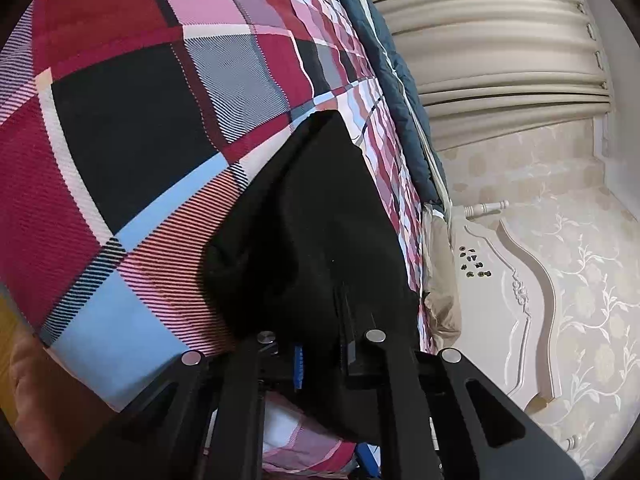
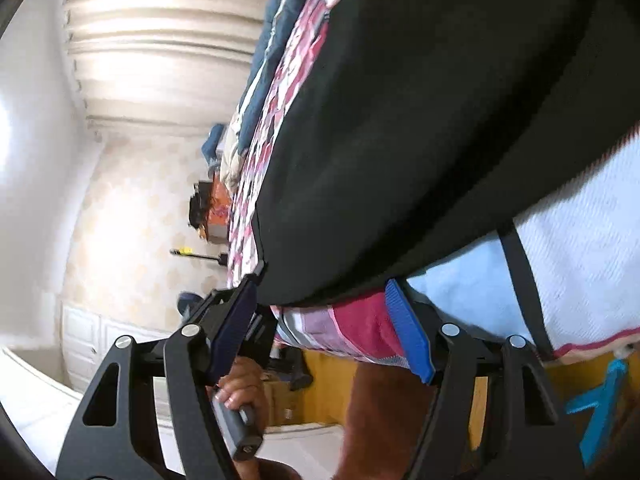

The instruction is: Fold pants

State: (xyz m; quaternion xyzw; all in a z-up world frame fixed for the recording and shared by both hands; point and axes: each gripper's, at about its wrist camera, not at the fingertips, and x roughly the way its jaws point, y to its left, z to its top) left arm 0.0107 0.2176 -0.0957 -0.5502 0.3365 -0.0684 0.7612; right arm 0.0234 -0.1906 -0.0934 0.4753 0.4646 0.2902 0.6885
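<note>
Scene: A pair of black pants point(image 1: 320, 232) lies spread over a bed dressed in a plaid bedspread point(image 1: 132, 128) of red, pink, black and pale blue, with a white headboard point(image 1: 520, 280) and floral wallpaper beyond.

Left gripper: The left gripper point(image 1: 324, 356) is closed on a bunched edge of the pants; dark cloth fills the space between its fingers and drapes over them toward the camera.

Right gripper: The right gripper point(image 2: 324, 320) stands wide, its blue pads point(image 2: 408, 332) well apart, at the near hem of the pants point(image 2: 420, 128), with bedspread showing in the gap. It holds nothing.

Position of the garment: In the right wrist view the black cloth covers most of the bed near the camera, its edge running just above the open fingers. Whether it lies single or already doubled cannot be told.

Handling: The fabric looks soft, limp and light; it should sag and crease wherever it is unsupported, and is neither fragile nor stiff. The weave appears matte, so slipping seems a minor risk.

Where to grip: A pinch right at the hem or a corner, taking every layer and none of the bedspread beneath, looks the surest hold.

Hazard: Catching the cover along with the pants would drag both.
</note>
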